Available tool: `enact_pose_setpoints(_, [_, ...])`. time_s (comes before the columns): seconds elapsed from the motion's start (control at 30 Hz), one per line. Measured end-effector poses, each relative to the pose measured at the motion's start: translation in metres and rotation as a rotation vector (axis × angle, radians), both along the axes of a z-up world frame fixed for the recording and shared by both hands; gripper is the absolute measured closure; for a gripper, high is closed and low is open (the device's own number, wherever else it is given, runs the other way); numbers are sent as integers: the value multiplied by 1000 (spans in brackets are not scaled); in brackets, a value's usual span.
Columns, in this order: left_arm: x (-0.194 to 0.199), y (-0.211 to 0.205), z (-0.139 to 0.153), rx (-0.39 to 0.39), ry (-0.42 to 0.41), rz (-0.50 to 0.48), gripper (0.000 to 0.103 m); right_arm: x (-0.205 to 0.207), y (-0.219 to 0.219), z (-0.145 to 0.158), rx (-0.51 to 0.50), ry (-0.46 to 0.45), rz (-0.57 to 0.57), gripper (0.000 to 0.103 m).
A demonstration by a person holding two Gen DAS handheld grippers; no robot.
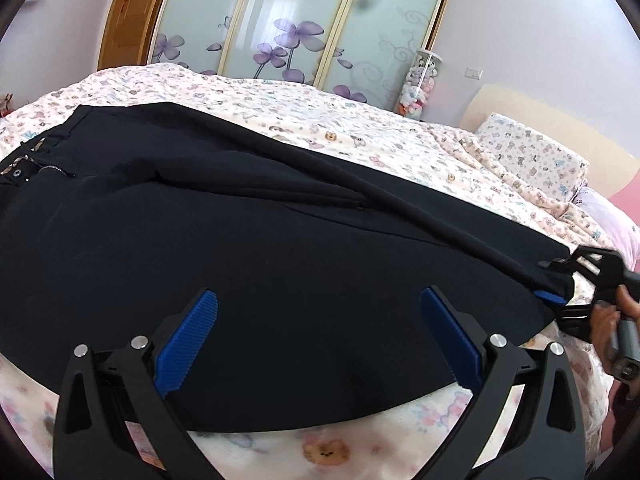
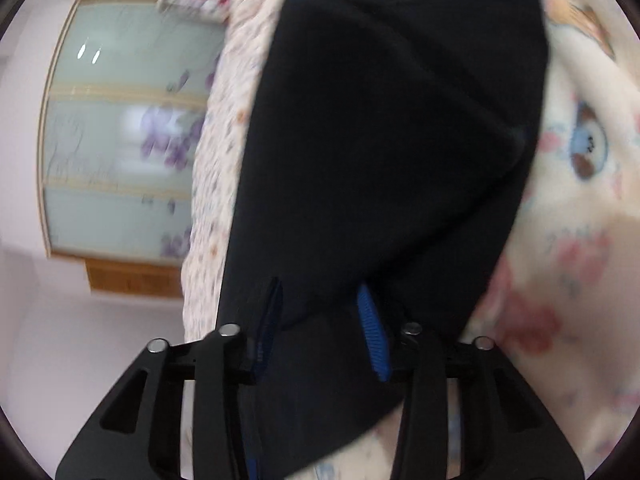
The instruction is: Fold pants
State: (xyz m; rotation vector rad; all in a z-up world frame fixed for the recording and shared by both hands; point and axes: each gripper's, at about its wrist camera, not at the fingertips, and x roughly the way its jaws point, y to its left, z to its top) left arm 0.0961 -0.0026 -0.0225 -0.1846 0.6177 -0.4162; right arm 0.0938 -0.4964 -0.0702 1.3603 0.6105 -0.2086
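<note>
Left wrist: left gripper wide, empty; right gripper astride pants, grip unclear

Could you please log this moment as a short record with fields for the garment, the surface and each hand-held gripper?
garment: black pants, spread flat, leg end lifted at the right
surface: bed with bear-print blanket
left hand-held gripper: open, over the near edge of the pants, gripping nothing
right hand-held gripper: jaws partly apart, pants cloth between them; grip unclear
background: wardrobe with flowered glass doors; pillow
</note>
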Motion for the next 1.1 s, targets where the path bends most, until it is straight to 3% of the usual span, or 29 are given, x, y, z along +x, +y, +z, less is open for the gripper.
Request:
enact_pose_setpoints(0.03, [0,1,0,-7,-3,-4,2,3,-3,-2,-7,-2,-25,74])
enact_pose_setpoints(0.07, [0,2,0,-15,-6,-9,2,5,-4,-3,-38,0,-40,92])
enact_pose_setpoints(0.1, [0,2,0,-17,-6,-9,2,5,-4,-3,-64,-17,-49,95])
enact_pose_setpoints(0.23, [2,5,1,-26,8,1,2,-13,7,6,-154,-197,-87,99])
enact_pose_setpoints(0.3, [3,17,10,-99,17,1,2,-18,11,4,-191,-219,-91,99])
enact_pose_setpoints(0.37, [7,40,28,-241,-12,-19,2,-21,7,-3,-203,-227,-89,99])
enact_pose_setpoints(0.43, [23,59,50,-299,-29,17,2,-21,5,-10,-185,-244,-100,99])
enact_pose_setpoints(0.5, [55,72,72,-270,-14,70,2,-18,2,-13,-174,-256,-111,99])
enact_pose_setpoints(0.57, [98,80,86,-223,33,128,2,-14,7,-12,-226,-247,-96,99])
enact_pose_setpoints(0.67, [177,81,86,-145,170,163,2,-16,11,-14,-249,-229,-72,99])
enact_pose_setpoints(0.73, [219,84,75,-134,252,206,4,-21,6,-19,-242,-229,-63,99])
enact_pose_setpoints(0.8, [260,87,58,-155,334,281,14,-21,6,-17,-251,-221,-53,99])
enact_pose_setpoints(0.9, [298,97,38,-209,405,381,16,-23,7,-18,-275,-214,-37,99])
enact_pose_setpoints(1.0, [322,100,29,-207,429,466,20,-22,7,-20,-279,-218,-27,99])
enact_pose_setpoints(1.07, [333,99,23,-164,447,500,36,-24,9,-18,-283,-219,-21,99])
enact_pose_setpoints(1.1, [336,99,19,-142,459,505,53,-25,9,-17,-283,-220,-20,99])
